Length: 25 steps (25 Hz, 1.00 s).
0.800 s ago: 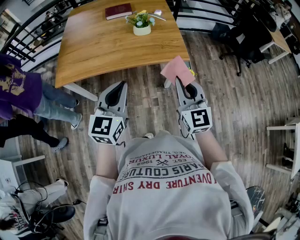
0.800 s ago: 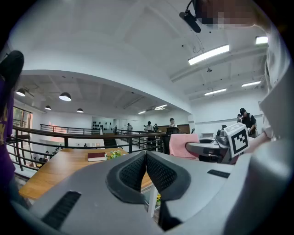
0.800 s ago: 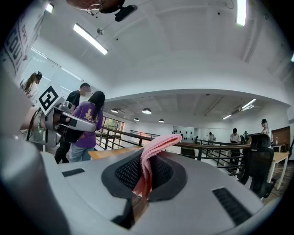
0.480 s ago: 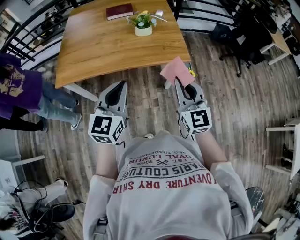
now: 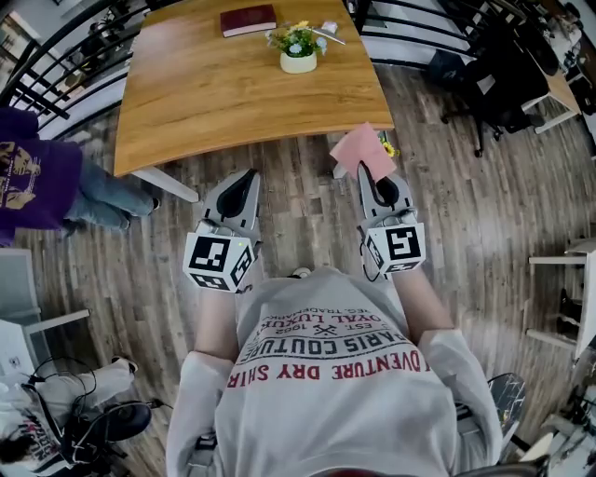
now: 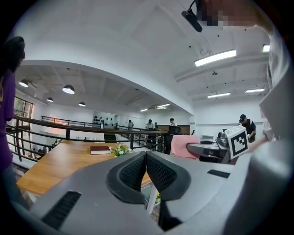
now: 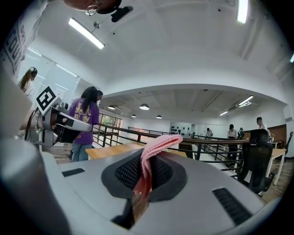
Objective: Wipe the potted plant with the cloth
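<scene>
A small potted plant (image 5: 298, 48) in a white pot, with green leaves and pale flowers, stands at the far side of the wooden table (image 5: 214, 93); it also shows small in the left gripper view as the plant (image 6: 120, 149). My right gripper (image 5: 366, 171) is shut on a folded pink cloth (image 5: 361, 149), which sticks up between its pads (image 7: 155, 149). My left gripper (image 5: 248, 177) is shut and holds nothing. Both grippers hover over the floor, short of the table's near edge, well apart from the plant.
A dark red book (image 5: 248, 20) lies behind the plant on the table. A person in a purple top (image 5: 37, 182) stands at the left. Black railings (image 5: 56, 70) run along the table's left side and behind it. Office chairs (image 5: 494, 84) stand at the right.
The table and plant sit a little lower and more to the right in the head view; both grippers have shifted slightly with it. The person at the left has moved partly out of view.
</scene>
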{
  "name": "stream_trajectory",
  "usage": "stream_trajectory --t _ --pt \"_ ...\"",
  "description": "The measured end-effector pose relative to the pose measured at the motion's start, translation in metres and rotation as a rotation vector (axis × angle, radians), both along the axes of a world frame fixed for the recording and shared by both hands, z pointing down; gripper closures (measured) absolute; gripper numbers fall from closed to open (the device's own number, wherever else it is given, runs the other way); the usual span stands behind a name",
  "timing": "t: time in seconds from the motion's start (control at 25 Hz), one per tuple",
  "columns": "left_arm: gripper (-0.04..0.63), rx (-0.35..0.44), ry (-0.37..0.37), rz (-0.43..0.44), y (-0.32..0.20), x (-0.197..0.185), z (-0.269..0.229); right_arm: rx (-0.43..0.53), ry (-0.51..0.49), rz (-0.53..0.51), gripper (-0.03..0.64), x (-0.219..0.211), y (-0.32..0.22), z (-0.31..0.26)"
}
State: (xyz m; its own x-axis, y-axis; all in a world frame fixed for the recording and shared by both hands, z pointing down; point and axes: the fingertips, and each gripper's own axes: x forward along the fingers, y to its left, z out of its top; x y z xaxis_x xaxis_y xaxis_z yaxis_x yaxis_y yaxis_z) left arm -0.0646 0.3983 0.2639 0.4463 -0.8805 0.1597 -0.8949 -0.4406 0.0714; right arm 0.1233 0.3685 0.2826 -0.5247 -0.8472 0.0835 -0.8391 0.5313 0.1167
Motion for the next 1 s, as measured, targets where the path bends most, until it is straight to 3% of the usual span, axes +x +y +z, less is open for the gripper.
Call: stream_trajectory --t 0.2,0.52,1.0 --pt "0.578 -0.021 0.023 -0.019 -0.011 -0.027 0.007 -0.018 0.020 0.018 0.581 -0.016 -0.013 0.007" --pt "0.578 -0.078 0.036 -0.088 -0.040 -0.039 0.032 -0.034 0.041 -0.006 0.581 -0.019 -0.062 0.020" --pt "0.578 -0.067 -0.023 -0.161 -0.209 -0.031 0.036 -0.033 0.027 -0.071 0.581 -0.012 -0.244 0.041"
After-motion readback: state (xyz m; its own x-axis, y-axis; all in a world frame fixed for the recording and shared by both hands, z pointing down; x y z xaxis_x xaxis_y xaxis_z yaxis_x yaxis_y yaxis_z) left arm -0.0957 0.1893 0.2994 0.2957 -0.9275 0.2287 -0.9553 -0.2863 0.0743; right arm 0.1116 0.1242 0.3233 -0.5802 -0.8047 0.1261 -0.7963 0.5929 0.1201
